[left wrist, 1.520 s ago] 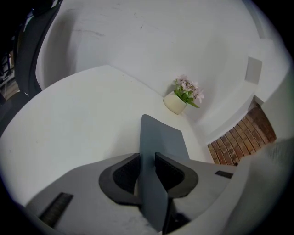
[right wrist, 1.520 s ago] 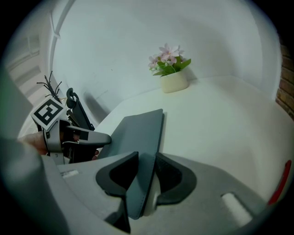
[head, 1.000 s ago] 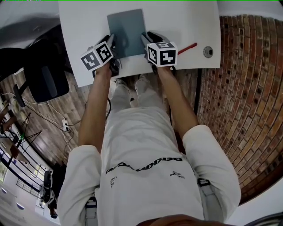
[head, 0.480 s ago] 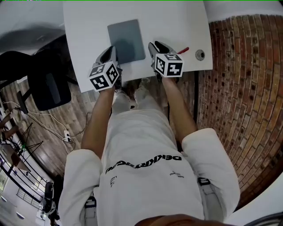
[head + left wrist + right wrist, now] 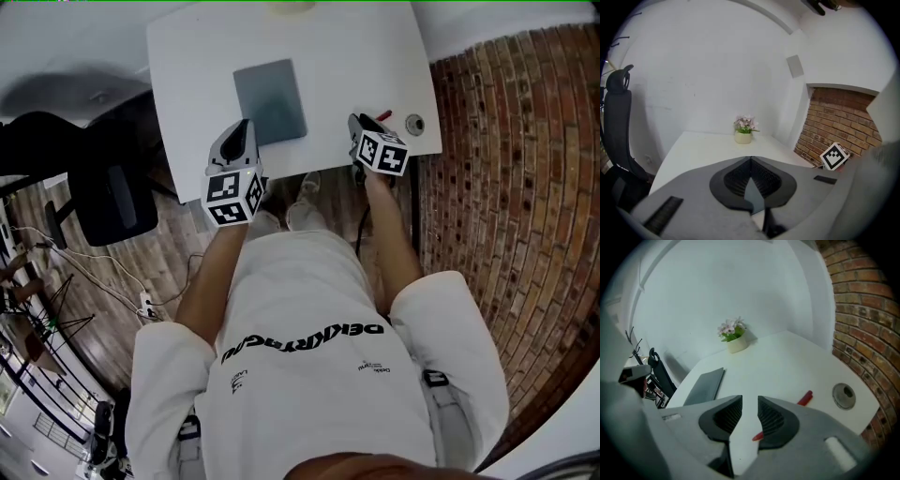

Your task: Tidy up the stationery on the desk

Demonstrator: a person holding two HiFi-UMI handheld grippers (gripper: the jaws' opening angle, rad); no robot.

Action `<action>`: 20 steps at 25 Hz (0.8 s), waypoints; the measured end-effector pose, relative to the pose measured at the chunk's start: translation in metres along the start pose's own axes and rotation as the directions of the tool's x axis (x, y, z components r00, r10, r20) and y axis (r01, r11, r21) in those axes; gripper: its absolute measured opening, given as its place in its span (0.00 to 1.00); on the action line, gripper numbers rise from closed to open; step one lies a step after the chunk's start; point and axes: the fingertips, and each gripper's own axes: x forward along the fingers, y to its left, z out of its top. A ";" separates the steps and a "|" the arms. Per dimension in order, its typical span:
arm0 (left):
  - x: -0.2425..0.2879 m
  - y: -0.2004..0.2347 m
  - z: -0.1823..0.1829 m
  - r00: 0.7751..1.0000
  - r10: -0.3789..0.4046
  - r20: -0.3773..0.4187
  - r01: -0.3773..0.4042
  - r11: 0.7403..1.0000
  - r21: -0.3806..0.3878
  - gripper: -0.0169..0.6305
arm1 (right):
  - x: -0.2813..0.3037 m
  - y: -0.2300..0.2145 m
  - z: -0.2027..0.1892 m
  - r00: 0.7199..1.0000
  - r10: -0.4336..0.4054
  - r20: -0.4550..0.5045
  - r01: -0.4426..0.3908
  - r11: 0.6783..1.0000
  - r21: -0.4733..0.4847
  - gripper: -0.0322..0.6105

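Nearest us, the left gripper (image 5: 750, 160) hangs over the near edge of the white desk (image 5: 187, 75), its jaws pressed together on nothing. The right gripper (image 5: 750, 401) has its jaws apart, and they have just been closing. Only its own view shows the tip of the red pen (image 5: 804, 398) in the gap beside one jaw, with neither pad on it. In the head view that gripper covers most of the pen. The pen lies on the desk between the grey notebook (image 5: 705, 386) and the round cable hole (image 5: 843, 395). At the far edge, which the head view barely catches, a cream pot (image 5: 743, 137) holds pale pink flowers (image 5: 746, 123).
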 end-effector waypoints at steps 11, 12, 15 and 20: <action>-0.045 -0.019 0.020 0.998 -0.031 0.048 0.026 0.995 0.101 0.02 | -0.009 -0.061 -0.021 0.986 -0.147 -0.084 0.159 0.972 0.172 0.21; -0.047 -0.022 0.022 0.998 -0.036 0.051 0.031 0.994 0.104 0.02 | -0.008 -0.065 -0.023 0.984 -0.151 -0.094 0.168 0.965 0.201 0.22; -0.051 -0.027 0.027 0.997 -0.043 0.058 0.037 0.994 0.106 0.02 | -0.005 -0.076 -0.029 0.980 -0.154 -0.123 0.184 0.939 0.291 0.22; -0.055 -0.025 0.031 0.997 -0.020 0.070 0.013 0.995 0.094 0.02 | 0.003 -0.082 -0.036 0.974 -0.145 -0.174 0.198 0.918 0.344 0.22</action>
